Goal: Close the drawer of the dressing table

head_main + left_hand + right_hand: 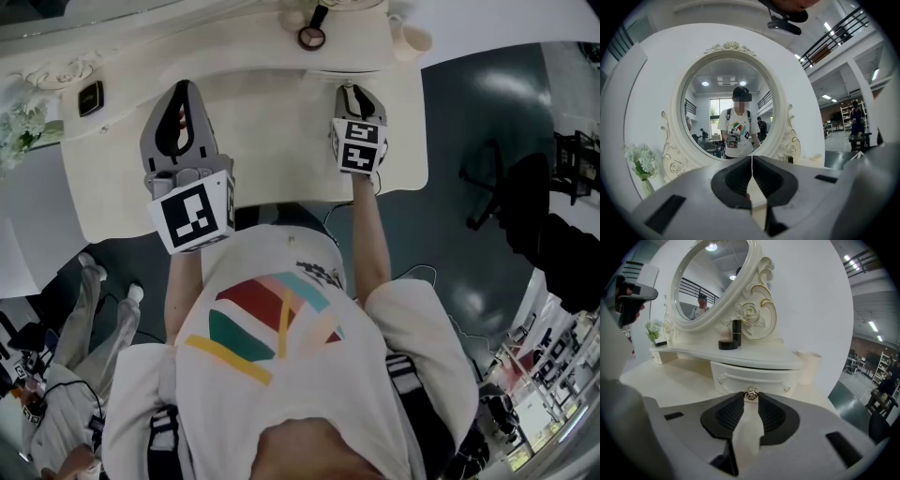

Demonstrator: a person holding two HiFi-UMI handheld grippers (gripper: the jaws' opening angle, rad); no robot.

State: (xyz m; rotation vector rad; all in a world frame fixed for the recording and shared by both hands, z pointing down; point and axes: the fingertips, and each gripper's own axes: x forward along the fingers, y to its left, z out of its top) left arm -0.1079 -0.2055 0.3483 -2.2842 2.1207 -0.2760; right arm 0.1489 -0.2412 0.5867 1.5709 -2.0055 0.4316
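The small cream drawer with a curved front [736,378] is set under the raised shelf of the carved cream dressing table [272,141], below the oval white-framed mirror [712,273]. Its round metal knob [751,393] is pinched between the pad tips of the right gripper [751,398], which is angled downward at the drawer front. The left gripper [752,164] is held level above the tabletop and pointed at the mirror, its jaws pressed together with nothing between them.

Glossy dark grey floor [487,103], white wall [820,296], ceiling strip lights [873,327], black balcony railing [834,35]
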